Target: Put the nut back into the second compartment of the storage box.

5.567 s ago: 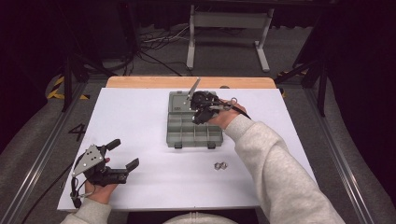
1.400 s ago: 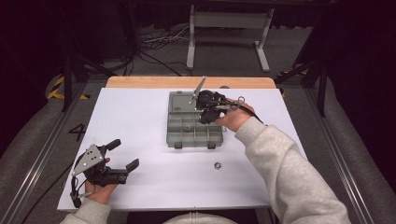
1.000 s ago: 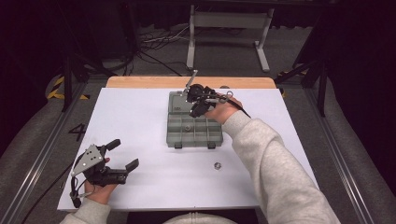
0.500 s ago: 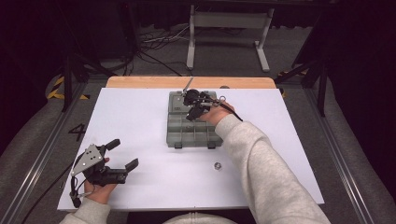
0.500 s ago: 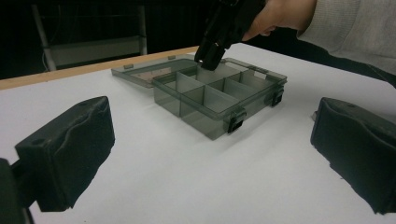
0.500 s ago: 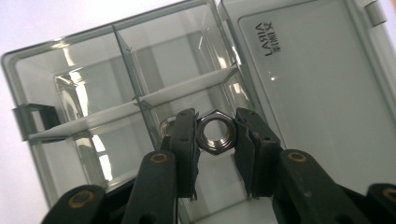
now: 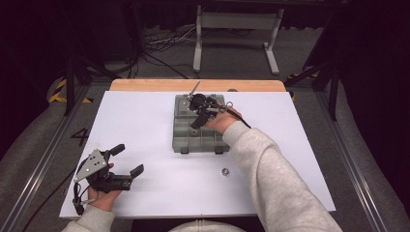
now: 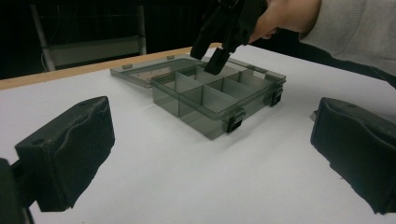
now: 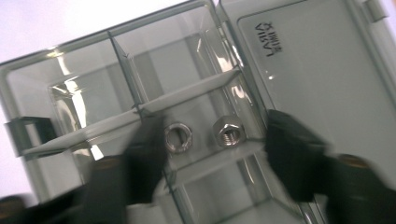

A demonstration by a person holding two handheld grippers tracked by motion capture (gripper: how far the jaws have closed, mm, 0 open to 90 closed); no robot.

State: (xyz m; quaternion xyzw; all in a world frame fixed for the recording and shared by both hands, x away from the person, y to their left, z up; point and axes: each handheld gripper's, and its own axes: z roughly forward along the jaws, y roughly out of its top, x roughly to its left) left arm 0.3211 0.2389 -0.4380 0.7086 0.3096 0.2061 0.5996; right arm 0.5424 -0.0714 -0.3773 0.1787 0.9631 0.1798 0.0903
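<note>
A grey clear compartment box (image 7: 200, 140) lies open mid-table, its lid (image 7: 183, 105) flat on the far side. My right gripper (image 7: 195, 124) hangs over the box's back compartments, jaws pointing down and open. In the right gripper view two metal nuts (image 9: 178, 137) (image 9: 226, 130) lie loose in one compartment between the open jaws of that gripper (image 9: 217, 140), touching neither. One more nut (image 7: 225, 171) lies on the white table in front of the box. My left gripper (image 7: 126, 159) rests open near the front left edge, empty (image 8: 210, 154), facing the box (image 8: 219, 93).
The white table top (image 7: 145, 121) has a wooden strip (image 7: 145, 85) along its far edge. The box lid (image 9: 317, 70) carries a small printed label. A metal stand (image 7: 237, 29) and cables lie on the dark floor beyond. The person's right sleeve (image 7: 270, 174) crosses the table's right half.
Since the earliest frame one of two nuts in front of the box has gone from the table. The right gripper has shifted a little left over the box. The left gripper has not moved.
</note>
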